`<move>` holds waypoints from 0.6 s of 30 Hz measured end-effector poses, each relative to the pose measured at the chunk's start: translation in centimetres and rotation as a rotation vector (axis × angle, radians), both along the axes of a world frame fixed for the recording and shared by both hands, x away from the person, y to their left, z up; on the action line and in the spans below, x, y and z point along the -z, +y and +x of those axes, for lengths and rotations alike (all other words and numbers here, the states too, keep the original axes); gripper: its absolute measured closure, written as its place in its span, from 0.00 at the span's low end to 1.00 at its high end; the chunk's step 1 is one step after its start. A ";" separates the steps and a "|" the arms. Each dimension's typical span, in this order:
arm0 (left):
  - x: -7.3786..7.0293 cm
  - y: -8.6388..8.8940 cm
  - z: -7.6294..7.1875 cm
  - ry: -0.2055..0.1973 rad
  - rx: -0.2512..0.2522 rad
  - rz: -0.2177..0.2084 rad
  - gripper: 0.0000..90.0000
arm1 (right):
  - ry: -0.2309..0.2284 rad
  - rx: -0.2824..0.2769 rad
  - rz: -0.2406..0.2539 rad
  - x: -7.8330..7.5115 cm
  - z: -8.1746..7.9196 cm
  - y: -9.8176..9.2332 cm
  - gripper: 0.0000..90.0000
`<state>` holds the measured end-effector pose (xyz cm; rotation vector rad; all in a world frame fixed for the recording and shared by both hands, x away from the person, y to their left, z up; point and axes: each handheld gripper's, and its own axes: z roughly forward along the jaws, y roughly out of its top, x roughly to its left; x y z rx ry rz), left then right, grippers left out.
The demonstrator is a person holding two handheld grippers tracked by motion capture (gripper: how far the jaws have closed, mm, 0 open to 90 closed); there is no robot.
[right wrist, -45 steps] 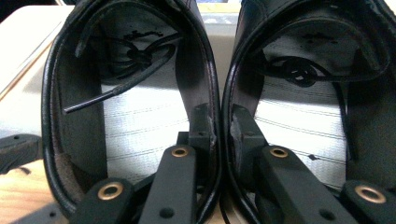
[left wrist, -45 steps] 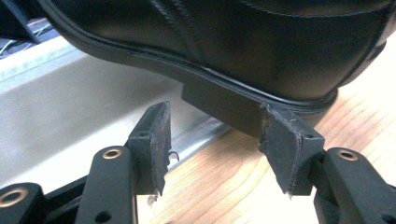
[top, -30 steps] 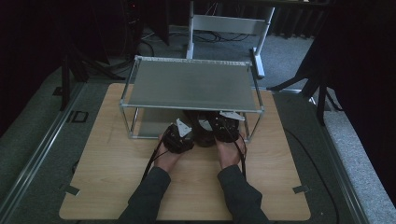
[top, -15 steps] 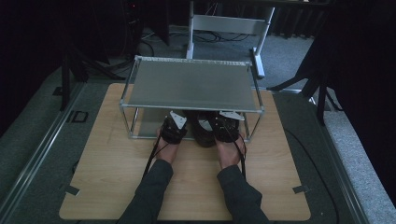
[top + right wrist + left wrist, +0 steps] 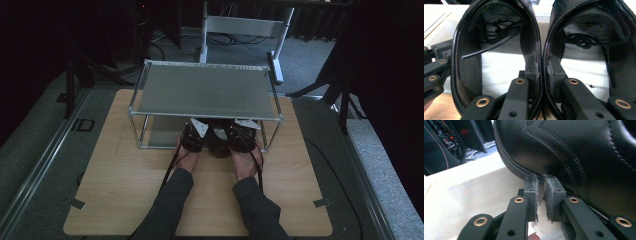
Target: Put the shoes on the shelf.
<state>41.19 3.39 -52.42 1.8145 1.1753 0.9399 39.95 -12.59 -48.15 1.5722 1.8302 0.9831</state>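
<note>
- Right gripper: jaws pressed together across the two touching inner walls of a pair of black shoes, one jaw inside each shoe, so it pinches both collars as one bundle.
- Left gripper: jaws have just been closing and now stand nearly together, a thin gap between the pads. In the left gripper view nothing lies between them; their tips sit at the sole edge of the left shoe, against its outer side.
- Step in hand, as we judge it: the pair is being handled on the lower level of the wire shelf, right gripper carrying, left gripper steadying the flank.
- Next move likely calls for keeping the right pinch firm while both hands travel together; the left gripper has no hold, so it can only nudge or brace.
- Shoes sit under the shelf's top deck, at its front edge, between the two front posts.
- High view: both forearms come in side by side, hands low and level, grippers pointing under the shelf, the left just beside the shoes, the right behind their heels.
</note>
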 end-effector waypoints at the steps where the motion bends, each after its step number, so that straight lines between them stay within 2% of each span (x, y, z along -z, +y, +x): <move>1: 0.1 -0.1 0.0 -0.005 -0.002 0.006 0.92 | -0.003 0.003 -0.001 0.0 0.0 0.0 0.90; 5: 0.3 -0.7 0.1 -0.025 0.000 0.009 0.96 | -0.013 0.014 0.005 0.1 0.2 0.1 0.90; 10: 0.7 -1.0 0.3 -0.030 -0.011 0.013 1.00 | -0.011 0.008 0.005 0.4 0.3 0.3 0.90; 18: 1.2 -1.1 1.0 -0.009 -0.019 0.030 1.00 | 0.000 0.002 0.009 1.2 0.7 0.5 0.90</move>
